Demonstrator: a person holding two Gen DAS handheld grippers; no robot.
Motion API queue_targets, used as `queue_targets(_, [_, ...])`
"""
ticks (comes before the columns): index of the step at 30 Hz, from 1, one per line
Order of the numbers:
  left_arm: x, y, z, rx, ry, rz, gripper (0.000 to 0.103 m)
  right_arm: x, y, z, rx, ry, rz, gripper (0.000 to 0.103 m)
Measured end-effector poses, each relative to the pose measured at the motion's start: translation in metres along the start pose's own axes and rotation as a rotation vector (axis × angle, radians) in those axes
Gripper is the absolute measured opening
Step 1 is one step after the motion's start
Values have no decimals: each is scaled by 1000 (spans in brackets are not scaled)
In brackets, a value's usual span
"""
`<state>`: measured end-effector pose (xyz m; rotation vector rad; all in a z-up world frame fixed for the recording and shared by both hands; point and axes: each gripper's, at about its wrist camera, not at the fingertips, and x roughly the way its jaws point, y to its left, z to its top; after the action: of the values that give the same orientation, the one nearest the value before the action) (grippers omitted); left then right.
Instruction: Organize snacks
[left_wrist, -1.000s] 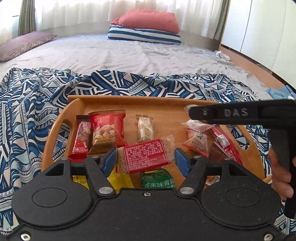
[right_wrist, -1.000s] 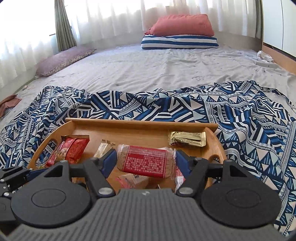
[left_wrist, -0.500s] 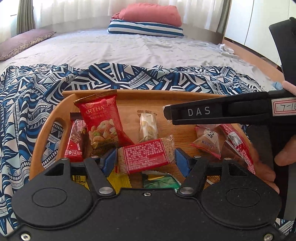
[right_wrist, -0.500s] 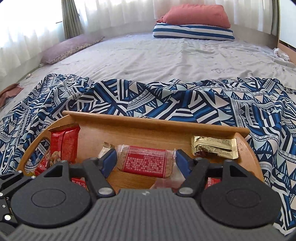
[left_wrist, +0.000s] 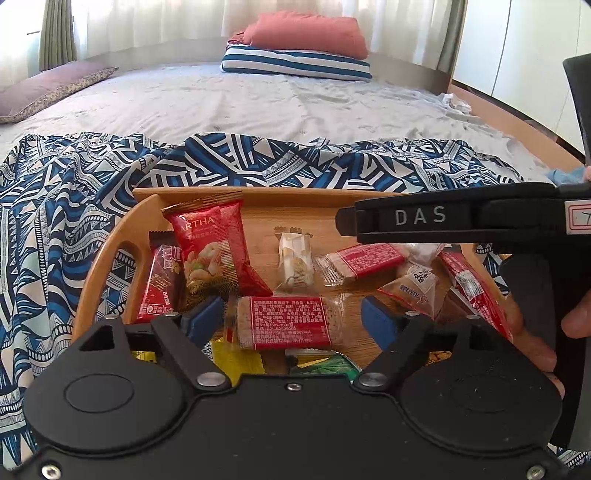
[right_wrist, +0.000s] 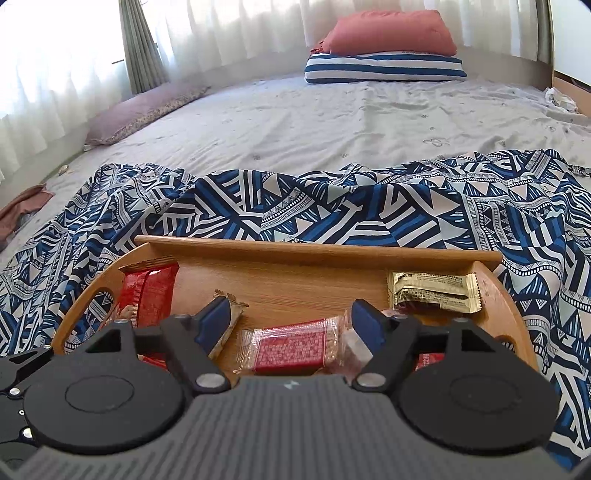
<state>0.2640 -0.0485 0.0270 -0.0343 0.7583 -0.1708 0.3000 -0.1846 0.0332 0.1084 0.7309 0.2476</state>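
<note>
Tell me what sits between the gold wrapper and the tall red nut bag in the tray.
In the right wrist view, bare wood of the tray lies between the gold wrapper and the red nut bag; nearer the camera, a small pale wrapped sweet.

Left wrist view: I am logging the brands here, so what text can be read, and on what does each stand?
"ARTHA": red nut packet, first letters hidden.
"DAS": arm of the right hand-held gripper.
"7": white label on that gripper, cut off by the picture's edge.
Red-labelled biscuit pack and the other wrappers: print too small to read.
</note>
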Motion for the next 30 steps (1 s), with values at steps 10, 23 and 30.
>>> queue_targets(10, [-34,4,-2,-14,-42,11,96,-45,0,-6,12,-69,-1,90])
queue_targets(23, [-98,13,-25,-21,-84,27,102,-123,9,-39,-22,-165,-55,101])
queue_targets(30, [-132,14,-40,-34,-111,26,102,-158,15,-61,-22,-213,-80,103])
